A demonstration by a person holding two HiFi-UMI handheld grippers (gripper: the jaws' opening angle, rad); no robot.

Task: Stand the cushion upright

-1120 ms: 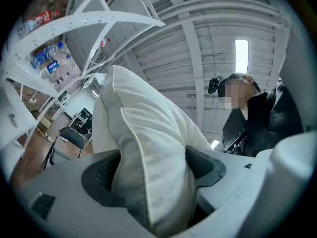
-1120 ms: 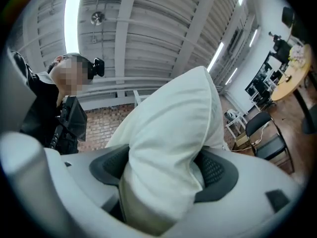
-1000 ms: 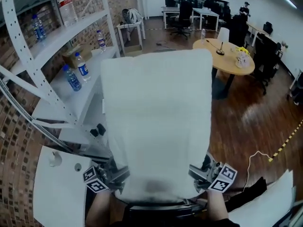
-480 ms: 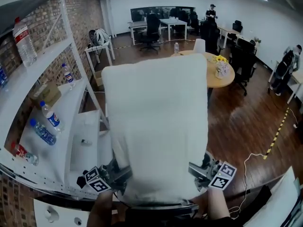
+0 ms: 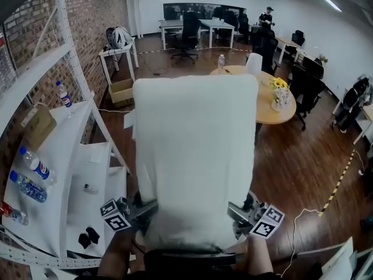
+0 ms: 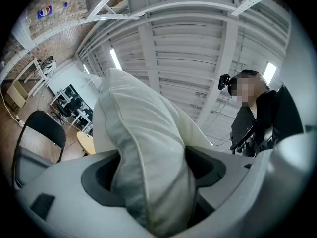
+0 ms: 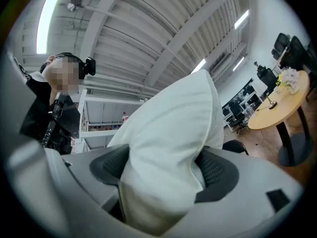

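Cushion (image 5: pixel 195 162): white, rectangular, with a piped seam along its edge. It is held in the air in front of the person and fills the middle of the head view. Its lower edge is near the person and its upper edge points to the far side of the room. Its broad face is toward the head camera.

Left gripper (image 5: pixel 139 210): jaws clamped on the near left corner of the cushion. In the left gripper view the fabric bulges out between both dark pads, which press into it from either side.

Right gripper (image 5: pixel 240 213): jaws clamped on the near right corner of the cushion. In the right gripper view the fabric fills the gap between the textured pads and is pinched there.

Both grippers sit at roughly the same height, one at each side of the lower edge. A marker cube shows on each.

Surroundings, left: a white shelving unit (image 5: pixel 61 174) stands against a brick wall (image 5: pixel 93 10). Its shelves carry several plastic bottles (image 5: pixel 36 166) and a cardboard box (image 5: pixel 37 128).

Surroundings, right and far: a round wooden table (image 5: pixel 263 101) with a bunch of flowers (image 5: pixel 280 92) stands on a dark wooden floor (image 5: pixel 303 168). Striped yellow and black tape (image 5: pixel 339 178) runs across the floor at right. Desks and black office chairs (image 5: pixel 189 31) line the far end, where a person (image 5: pixel 267 16) stands.
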